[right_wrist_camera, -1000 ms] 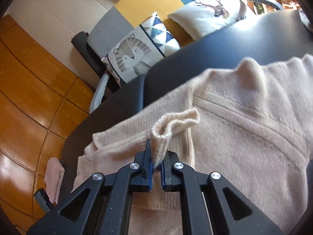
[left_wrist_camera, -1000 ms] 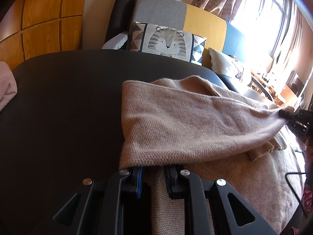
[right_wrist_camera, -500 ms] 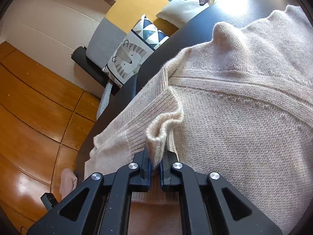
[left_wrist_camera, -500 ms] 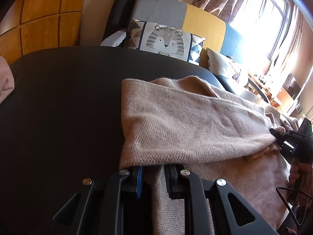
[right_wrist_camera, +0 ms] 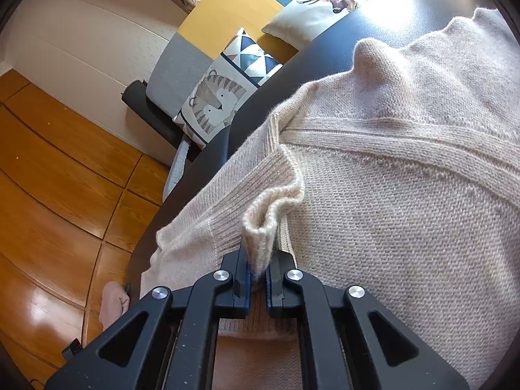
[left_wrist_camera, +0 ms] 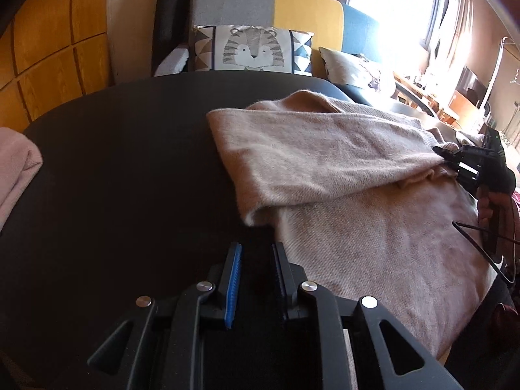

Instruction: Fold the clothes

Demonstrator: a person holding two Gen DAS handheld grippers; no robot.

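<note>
From the left wrist, left gripper jaws gape empty; only right wrist shows right gripper jaws pinching sweater cuff.

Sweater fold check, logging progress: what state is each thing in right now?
Sweater: flat on the table, one sleeve folded across.
Sleeve cuff: pinched, bunched up.
Left gripper: open, holding nothing.
Right gripper: shut on the sleeve cuff.
Pink cloth: folded, at the table edge.

Pink cloth cut off at left edge; sweater runs past frame bottom-rt.
</note>
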